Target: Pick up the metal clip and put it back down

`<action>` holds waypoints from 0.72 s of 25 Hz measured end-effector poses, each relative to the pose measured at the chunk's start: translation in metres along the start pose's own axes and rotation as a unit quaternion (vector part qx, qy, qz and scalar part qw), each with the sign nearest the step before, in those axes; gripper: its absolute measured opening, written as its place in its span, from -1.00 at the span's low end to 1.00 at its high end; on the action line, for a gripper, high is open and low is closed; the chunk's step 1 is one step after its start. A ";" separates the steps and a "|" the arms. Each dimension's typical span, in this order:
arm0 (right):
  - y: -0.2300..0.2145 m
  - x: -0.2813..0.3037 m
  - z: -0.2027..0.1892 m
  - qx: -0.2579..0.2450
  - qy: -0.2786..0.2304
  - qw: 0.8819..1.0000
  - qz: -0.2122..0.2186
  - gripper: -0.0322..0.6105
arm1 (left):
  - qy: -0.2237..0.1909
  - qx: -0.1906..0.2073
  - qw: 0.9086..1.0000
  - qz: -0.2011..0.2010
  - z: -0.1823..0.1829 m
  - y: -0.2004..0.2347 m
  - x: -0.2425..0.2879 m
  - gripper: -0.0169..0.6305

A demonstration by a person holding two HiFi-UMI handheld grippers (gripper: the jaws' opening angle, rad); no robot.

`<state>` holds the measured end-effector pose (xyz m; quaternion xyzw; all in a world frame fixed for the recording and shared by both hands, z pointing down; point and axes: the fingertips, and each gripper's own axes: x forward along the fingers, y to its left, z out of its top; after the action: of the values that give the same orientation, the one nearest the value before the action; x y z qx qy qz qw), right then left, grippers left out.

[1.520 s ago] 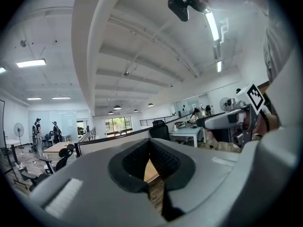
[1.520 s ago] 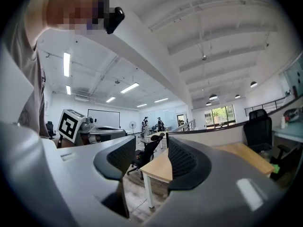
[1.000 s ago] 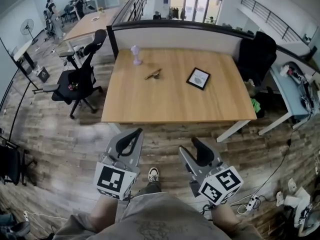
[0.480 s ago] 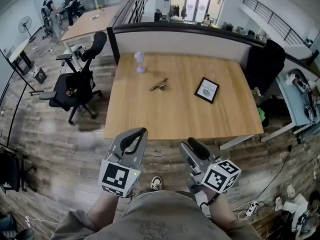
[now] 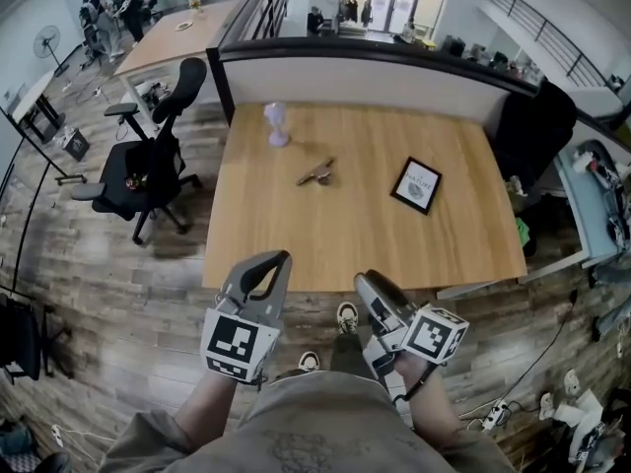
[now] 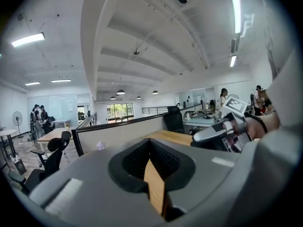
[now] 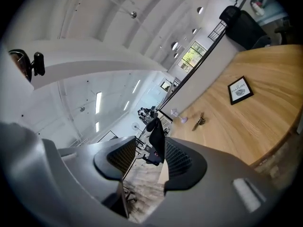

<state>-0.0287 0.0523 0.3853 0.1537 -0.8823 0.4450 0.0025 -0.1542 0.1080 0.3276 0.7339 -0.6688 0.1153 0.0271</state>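
The metal clip [image 5: 316,172] lies on the wooden table [image 5: 296,244], left of its middle; in the right gripper view the clip [image 7: 199,121] shows small and far off. Both grippers hang in front of the table's near edge, well short of the clip. My left gripper [image 5: 279,259] has its fingertips together with nothing between them, and its own view shows the left gripper [image 6: 150,142] as a closed black loop. A clear gap stands between the jaws of my right gripper [image 5: 368,283], and the right gripper [image 7: 150,142] is empty.
A small pale purple figure [image 5: 277,123] stands near the table's far left corner and a black picture frame [image 5: 417,184] lies right of the clip. A black office chair [image 5: 153,156] stands left of the table, and a partition wall [image 5: 394,77] runs behind it.
The person has stepped closer, so the table's near edge now lies just ahead of both grippers. The right gripper has rolled a little. The clip has not moved.
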 end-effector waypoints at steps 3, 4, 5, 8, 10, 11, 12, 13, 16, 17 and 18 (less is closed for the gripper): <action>-0.016 0.017 0.018 0.021 0.003 1.000 0.021 -0.28 | 0.007 -0.002 1.000 0.008 -0.001 0.008 0.027 -0.94; -0.022 0.023 0.023 0.029 0.006 0.999 0.027 -0.28 | 0.011 -0.004 1.000 0.011 -0.002 0.011 0.037 -0.94; -0.030 0.030 0.027 0.037 0.010 0.999 0.029 -0.28 | 0.015 -0.006 1.000 0.014 -0.005 0.014 0.046 -0.94; -0.058 0.052 0.042 0.060 0.020 0.997 0.033 -0.28 | 0.026 -0.010 0.999 0.021 -0.011 0.024 0.074 -0.94; -0.074 0.066 0.054 0.071 0.026 0.997 0.036 -0.28 | 0.033 -0.012 0.999 0.025 -0.013 0.031 0.095 -0.94; -0.081 0.074 0.060 0.074 0.029 0.996 0.037 -0.28 | 0.036 -0.013 0.999 0.028 -0.014 0.035 0.105 -0.94; -0.089 0.081 0.068 0.076 0.032 0.996 0.039 -0.28 | 0.039 -0.014 0.999 0.030 -0.014 0.038 0.116 -0.94; -0.095 0.089 0.075 0.079 0.035 0.995 0.041 -0.28 | 0.042 -0.015 0.998 0.032 -0.014 0.042 0.126 -0.94; -0.115 0.112 0.094 0.087 0.044 0.994 0.051 -0.28 | 0.051 -0.017 0.998 0.041 -0.015 0.054 0.154 -0.94; -0.123 0.118 0.099 0.095 0.049 0.993 0.047 -0.28 | 0.055 -0.017 0.997 0.045 -0.015 0.058 0.163 -0.94; -0.135 0.122 0.102 0.110 0.056 0.992 0.032 -0.28 | 0.059 -0.019 0.997 0.049 -0.016 0.062 0.172 -0.94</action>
<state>-0.0951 -0.1356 0.4470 0.0999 -0.8306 0.5474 0.0210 -0.2039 -0.0626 0.3715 0.6917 -0.7032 0.1468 0.0745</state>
